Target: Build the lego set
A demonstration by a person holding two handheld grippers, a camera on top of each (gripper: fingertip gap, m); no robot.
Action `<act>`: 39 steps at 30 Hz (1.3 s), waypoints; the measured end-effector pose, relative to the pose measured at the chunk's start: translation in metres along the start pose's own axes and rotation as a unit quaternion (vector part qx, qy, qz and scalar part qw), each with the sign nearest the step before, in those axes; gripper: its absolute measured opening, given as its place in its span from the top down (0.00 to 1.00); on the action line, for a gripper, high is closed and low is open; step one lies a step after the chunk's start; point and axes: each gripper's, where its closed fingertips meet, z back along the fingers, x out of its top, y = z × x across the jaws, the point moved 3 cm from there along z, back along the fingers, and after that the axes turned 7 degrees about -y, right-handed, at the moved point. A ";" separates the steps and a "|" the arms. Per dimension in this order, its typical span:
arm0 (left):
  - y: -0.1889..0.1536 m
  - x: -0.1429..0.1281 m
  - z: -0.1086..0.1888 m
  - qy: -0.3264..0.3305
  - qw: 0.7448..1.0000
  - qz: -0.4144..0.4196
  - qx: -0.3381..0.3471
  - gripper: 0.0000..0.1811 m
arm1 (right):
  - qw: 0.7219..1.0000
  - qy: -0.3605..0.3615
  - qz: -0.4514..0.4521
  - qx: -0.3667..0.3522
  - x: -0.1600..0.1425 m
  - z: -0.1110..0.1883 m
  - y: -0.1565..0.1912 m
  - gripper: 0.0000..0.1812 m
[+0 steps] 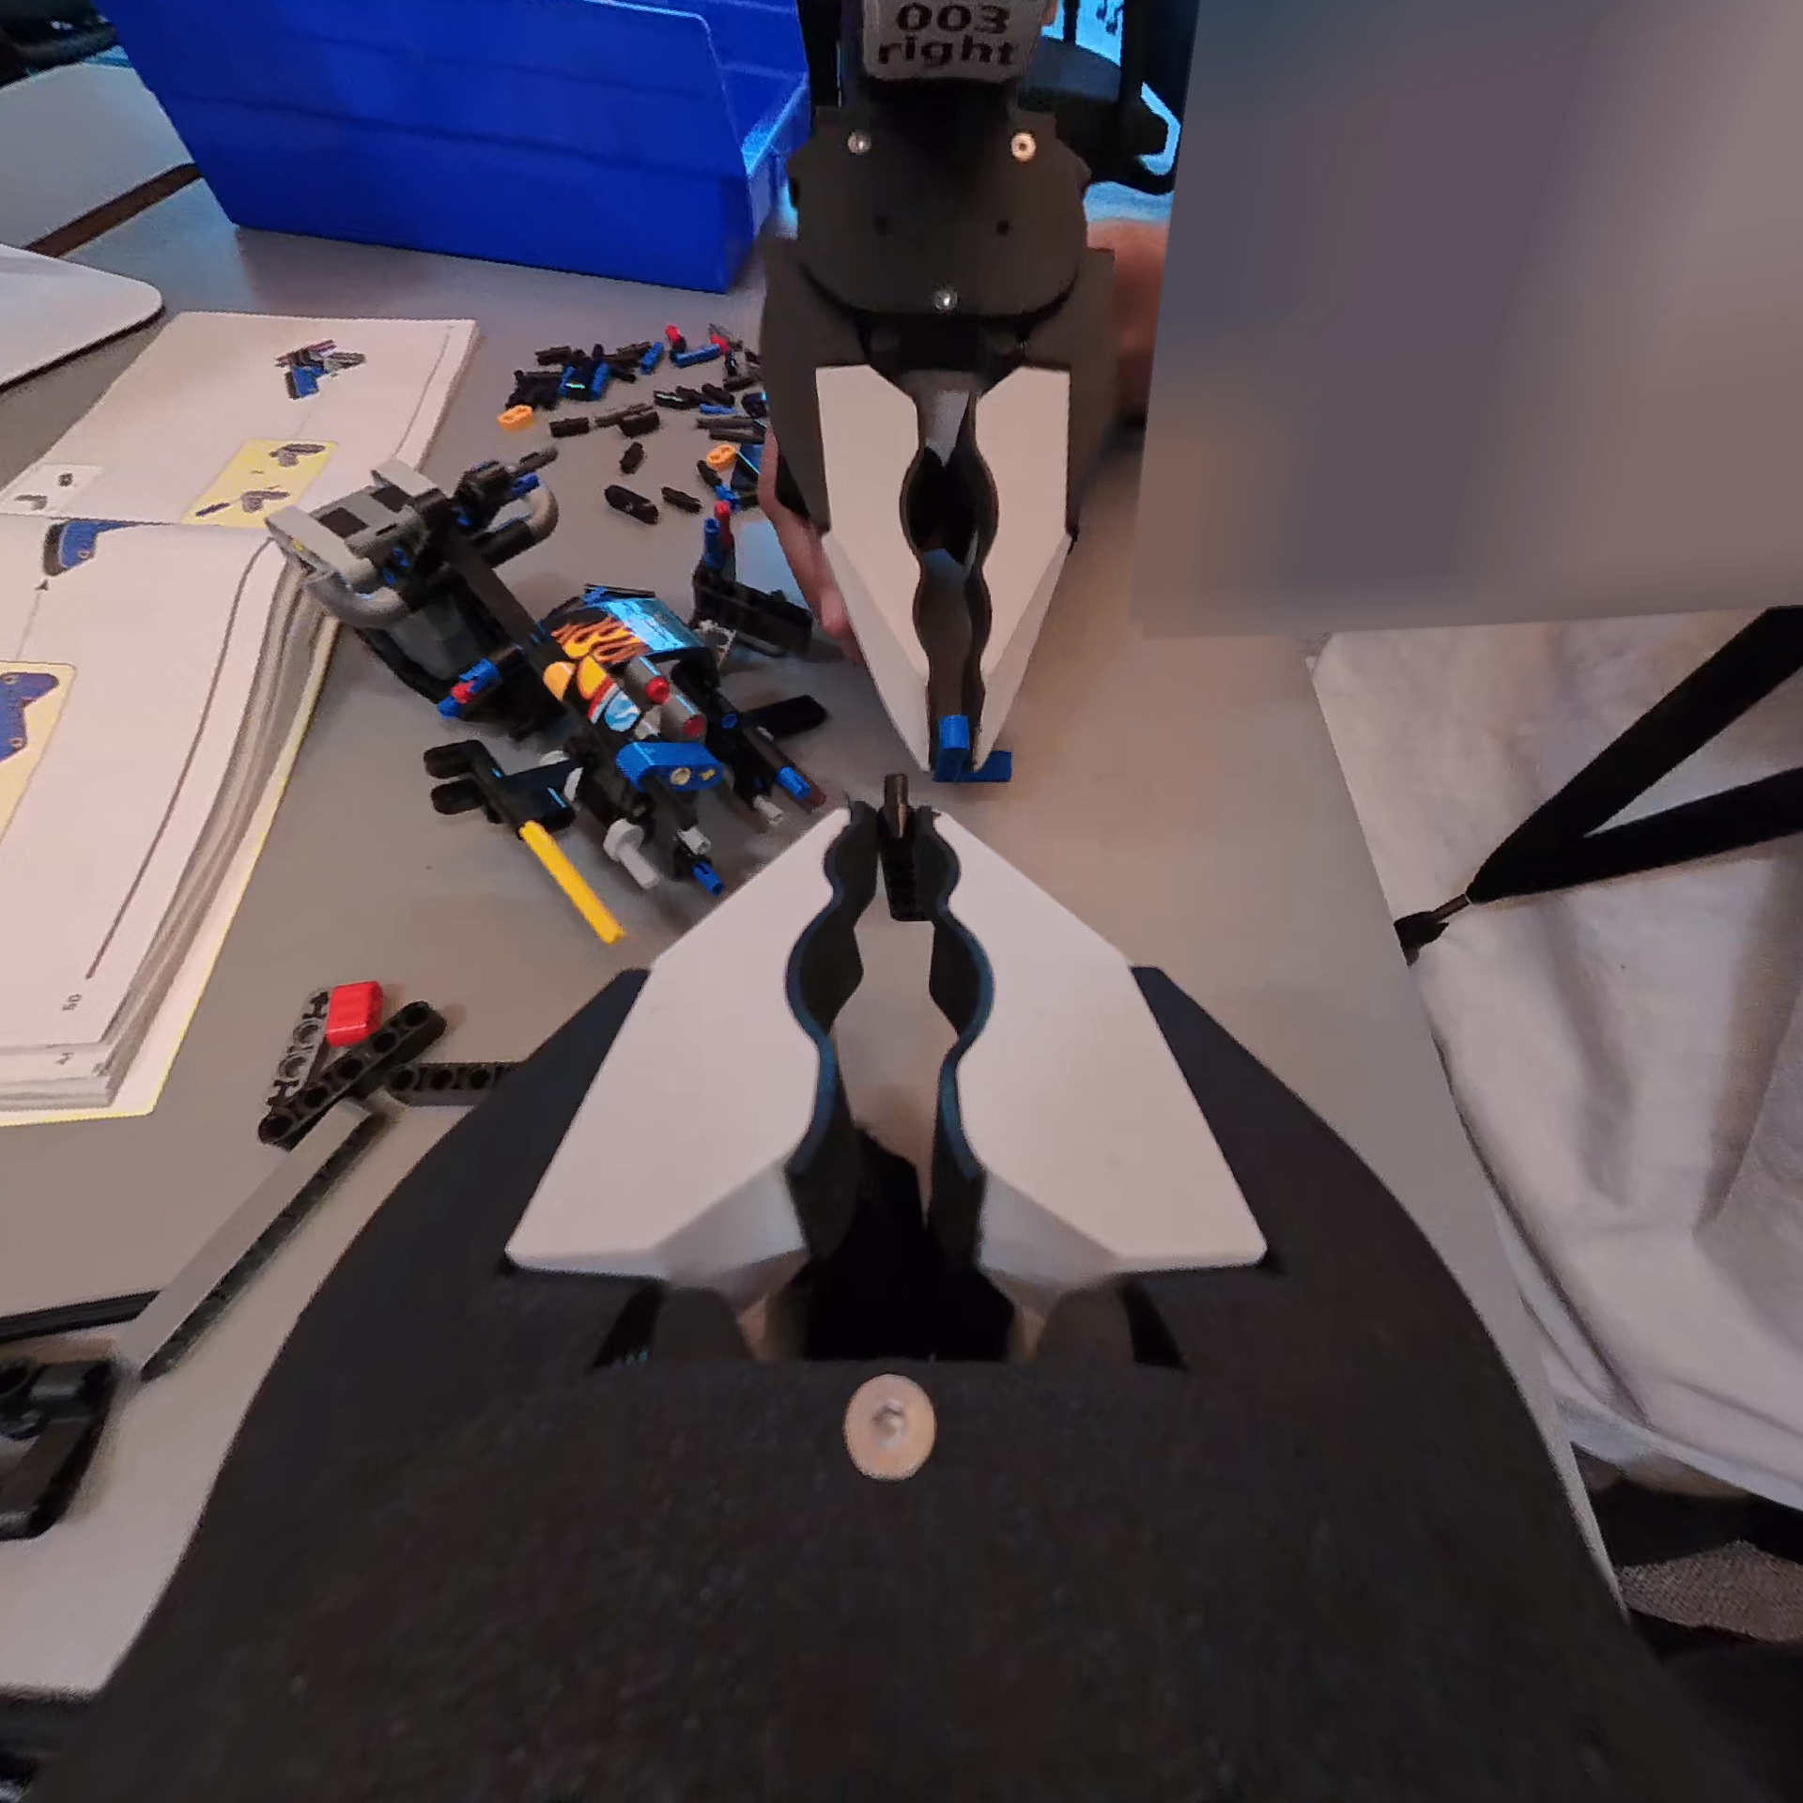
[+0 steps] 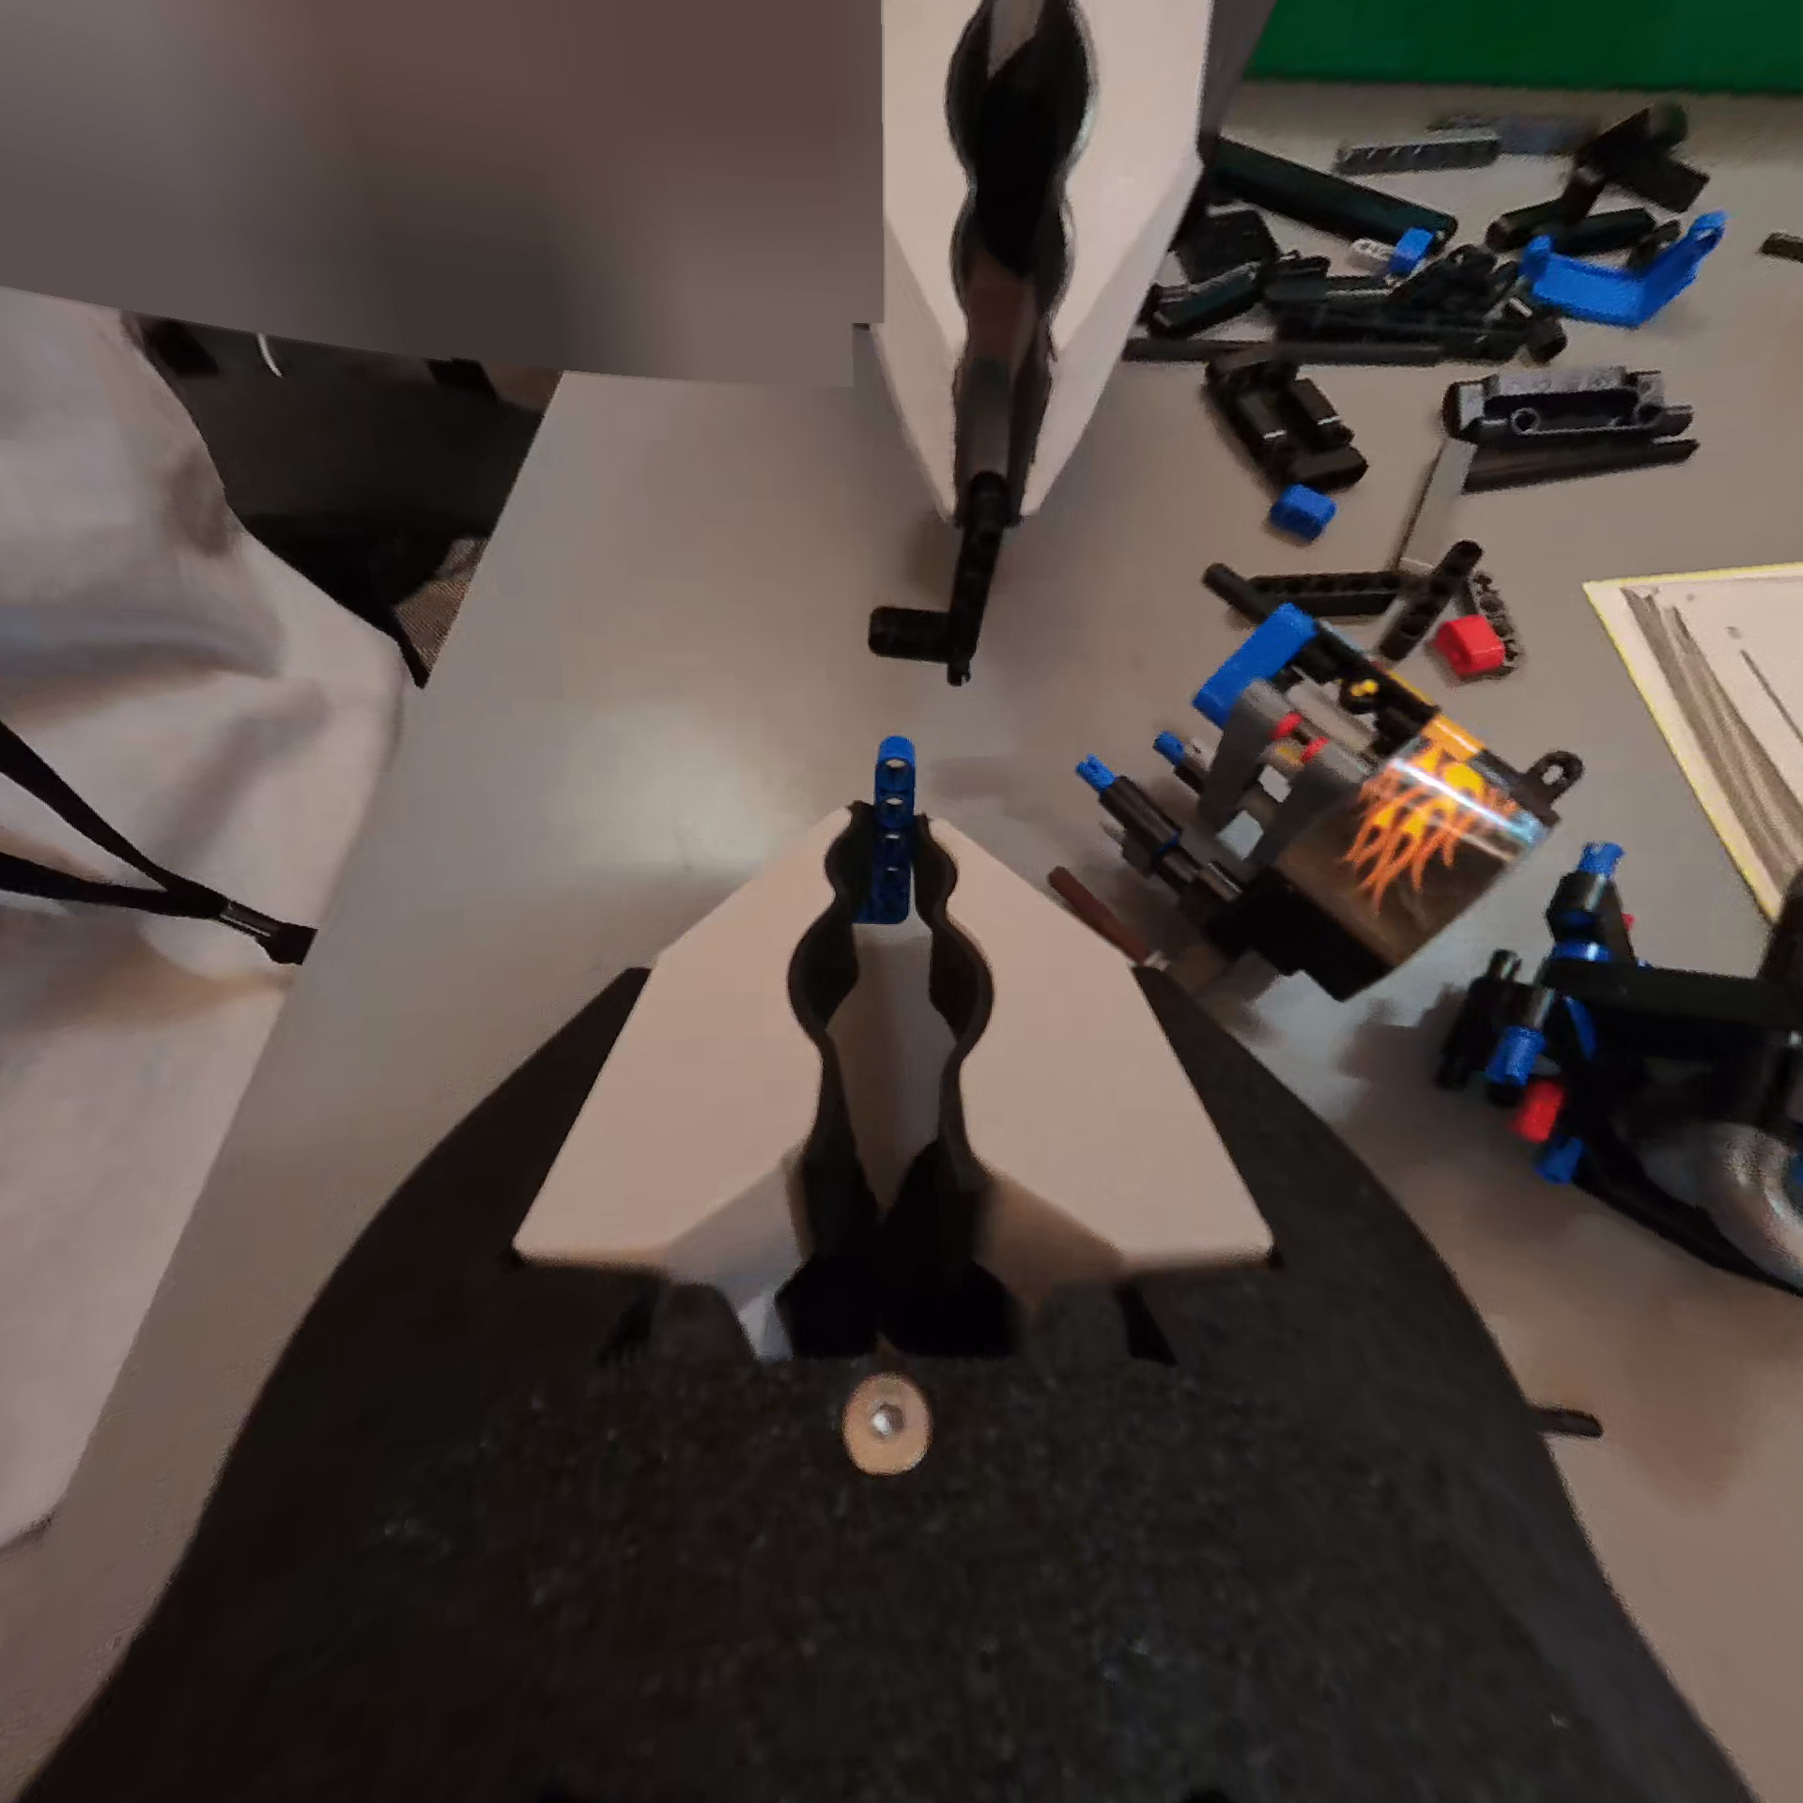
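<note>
**Both claws loaded, model still off to the side**

So here we are with a piece in each claw. Our left gripper (image 1: 896, 815) is clamped on a black pin beam (image 1: 900, 859), which pokes out just past the tips. From the other side we see that same black piece (image 2: 966, 595) as an L shape hanging out of the left claw, with its short arm sticking sideways.

Our right gripper (image 2: 893, 815) is squeezed shut on a blue beam (image 2: 893, 849), a little holed strip standing up between the tips. In the left wrist view it shows as a blue bit (image 1: 961, 751) at the tips of the far claw. The two claws point at each other, tips near but not touching, above the grey table (image 1: 1122, 829).

The half-built model (image 1: 605, 683), black and blue with a flame sticker, lies left of our left claw's tips and right of our right claw's tips. Behind it we have a scatter of loose black and blue pins (image 1: 634, 400), a blue bin (image 1: 468, 127) farther back, and the open instruction booklet (image 1: 146, 732) at the far left. A red piece (image 1: 353, 1010) sits on black beams near the left claw's base.
</note>
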 end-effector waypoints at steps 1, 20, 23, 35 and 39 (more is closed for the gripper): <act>-0.001 -0.001 -0.001 0.001 1.000 -0.003 0.000 0.97 | 1.000 0.010 0.017 0.001 -0.002 -0.002 0.003 0.97; -0.015 0.006 -0.005 -0.024 0.999 -0.014 -0.031 0.97 | 0.992 -0.121 0.001 -0.030 0.036 -0.011 0.001 0.96; -0.014 0.005 -0.007 -0.019 0.999 -0.018 -0.026 0.97 | 0.994 -0.103 0.005 -0.034 0.033 -0.015 0.001 0.96; -0.014 0.004 -0.009 -0.007 0.999 -0.042 -0.011 0.97 | 0.998 -0.026 0.028 -0.047 0.017 -0.018 -0.002 0.96; -0.014 -0.002 -0.012 0.011 0.999 -0.052 -0.006 0.97 | 0.998 -0.018 0.037 -0.053 0.019 -0.019 -0.002 0.96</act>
